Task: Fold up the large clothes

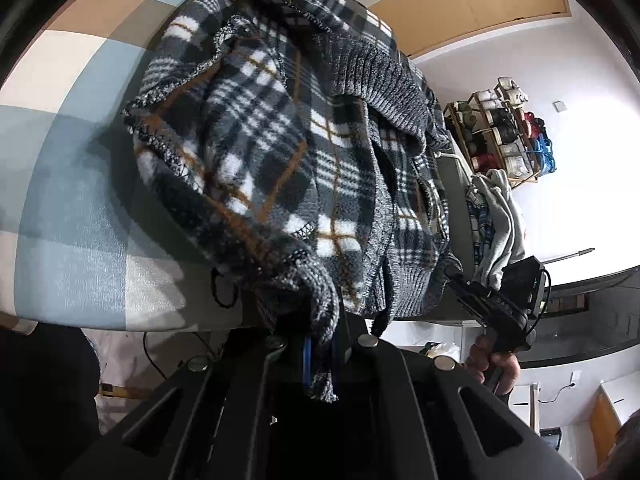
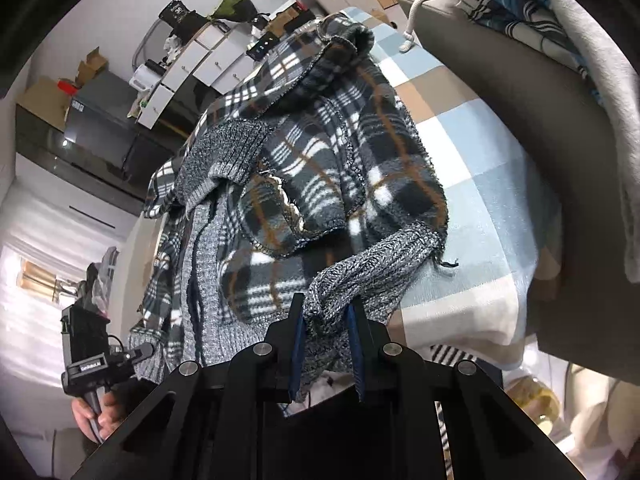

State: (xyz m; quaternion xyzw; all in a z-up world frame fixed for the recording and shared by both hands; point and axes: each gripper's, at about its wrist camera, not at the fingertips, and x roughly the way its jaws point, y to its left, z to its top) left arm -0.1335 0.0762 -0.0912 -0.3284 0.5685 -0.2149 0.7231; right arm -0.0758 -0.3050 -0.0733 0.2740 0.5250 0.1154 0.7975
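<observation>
Left wrist view: plaid fleece jacket (image 1: 256,152) with grey ribbed knit trim lies heaped on a checked blue, tan and white tablecloth (image 1: 76,208). Left gripper (image 1: 320,344) at 6 o'clock pinches the knit hem, jaws pressed on the cloth. At 3 o'clock, a wooden shelf of yarn cones (image 1: 508,128) against a white wall; below it a pile of folded clothes (image 1: 496,220).

Right wrist view: right gripper (image 2: 326,340) at 6 o'clock, blue pads (image 2: 298,344) clamped on a knit cuff (image 2: 372,268). White drawer cabinet (image 2: 204,60) at 11 o'clock, cardboard boxes (image 2: 44,96) at 10. Grey sofa arm (image 2: 500,92) at 2 o'clock.
</observation>
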